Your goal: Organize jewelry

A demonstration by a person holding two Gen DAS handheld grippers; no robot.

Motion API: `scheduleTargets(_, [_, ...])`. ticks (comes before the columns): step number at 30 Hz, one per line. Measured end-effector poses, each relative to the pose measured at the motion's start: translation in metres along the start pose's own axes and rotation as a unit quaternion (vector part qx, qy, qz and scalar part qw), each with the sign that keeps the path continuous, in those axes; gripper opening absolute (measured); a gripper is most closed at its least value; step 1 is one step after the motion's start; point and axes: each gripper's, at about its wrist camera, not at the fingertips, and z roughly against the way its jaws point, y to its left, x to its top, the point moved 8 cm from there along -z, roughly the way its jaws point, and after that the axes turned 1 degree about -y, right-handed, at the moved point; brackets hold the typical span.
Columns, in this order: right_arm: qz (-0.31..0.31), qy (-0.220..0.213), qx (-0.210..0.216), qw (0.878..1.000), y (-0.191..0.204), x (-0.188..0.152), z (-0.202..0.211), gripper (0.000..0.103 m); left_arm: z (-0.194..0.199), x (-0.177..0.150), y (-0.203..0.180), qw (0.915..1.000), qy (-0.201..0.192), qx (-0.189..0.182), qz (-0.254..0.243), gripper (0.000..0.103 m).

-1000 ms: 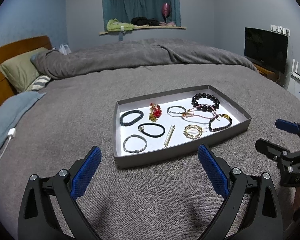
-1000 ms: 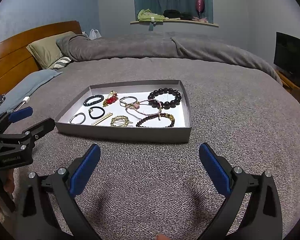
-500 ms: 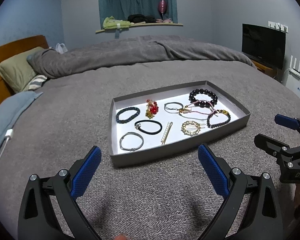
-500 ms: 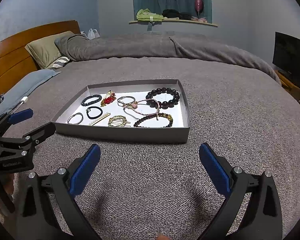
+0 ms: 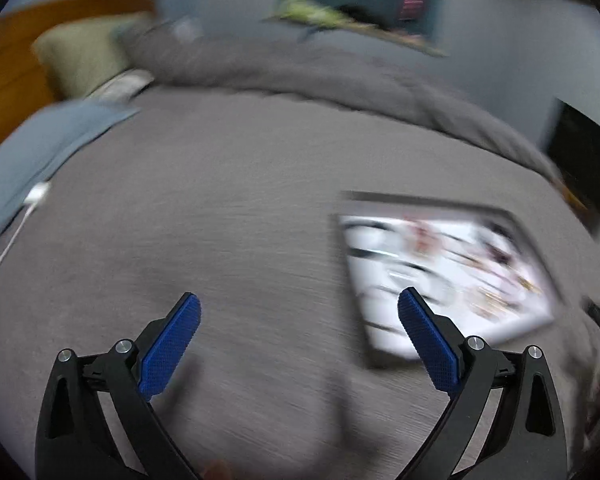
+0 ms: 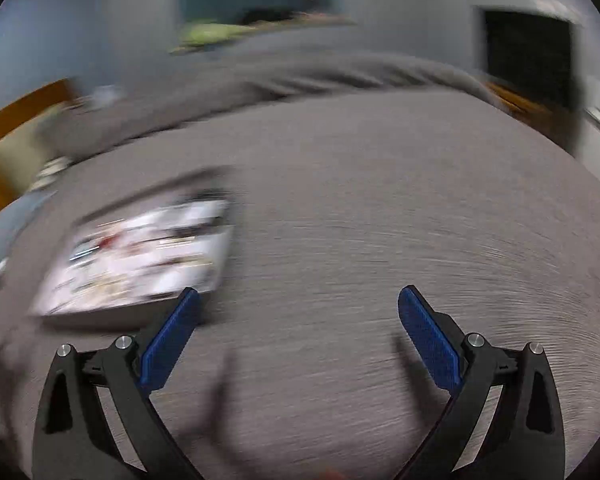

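Note:
Both views are blurred by motion. The grey tray (image 5: 432,202) with a white floor holds several bracelets and hair ties, smeared by blur. It lies on the grey bedspread, to the right in the left wrist view and at the left in the right wrist view (image 6: 100,316). My left gripper (image 5: 298,308) is open and empty over bare bedspread, left of the tray. My right gripper (image 6: 298,304) is open and empty over bare bedspread, right of the tray, its left fingertip (image 6: 188,300) near the tray's front corner.
A wooden headboard (image 5: 16,60) and green pillow (image 5: 80,52) are at the far left. A white charger and cable (image 5: 32,200) lie on a blue blanket. A dark TV (image 6: 528,60) stands at the right. A window ledge (image 5: 352,28) holds clothes.
Both cameras swung fast outward: the left one to the left, the right one to the right. The tray slid from the centre to the side of each view. Both grippers stay open.

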Motion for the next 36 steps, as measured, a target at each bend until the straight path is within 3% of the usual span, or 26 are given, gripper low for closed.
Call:
scheduleTargets(3, [-0.021, 0.015, -0.049, 0.998, -0.042, -0.005, -0.020, 0.097, -0.047, 0.018, 0.084, 0.9916, 0.027, 0.127, 0.001, 0.098])
scheduleTargets(5, [-0.020, 0.019, -0.049, 0.998, -0.042, -0.007, -0.024, 0.098, -0.080, 0.016, 0.125, 0.9814, 0.078, 0.176, 0.005, 0.098])
scheduleTargets(6, [-0.012, 0.015, -0.052, 0.998, -0.039, -0.006, -0.023, 0.098, -0.091, 0.014, 0.134, 0.9792, 0.091, 0.181, 0.008, 0.098])
scheduleTargets(8, [0.001, 0.009, -0.052, 0.999, -0.033, -0.006, -0.021, 0.098, -0.116, -0.001, 0.147, 0.9769, 0.132, 0.166, 0.023, 0.099])
scheduleTargets(13, [0.007, 0.019, -0.057, 0.998, -0.031, -0.013, -0.024, 0.098, -0.119, -0.010, 0.157, 0.9823, 0.121, 0.127, 0.065, 0.099])
scheduleTargets(20, [0.021, 0.020, -0.082, 0.996, -0.019, -0.015, -0.034, 0.099, -0.116, -0.012, 0.160, 0.9823, 0.122, 0.127, 0.064, 0.099])
scheduleTargets(36, [0.020, 0.016, -0.082, 0.996, -0.020, -0.019, -0.031, 0.098, -0.119, -0.011, 0.154, 0.9827, 0.119, 0.128, 0.063, 0.099])
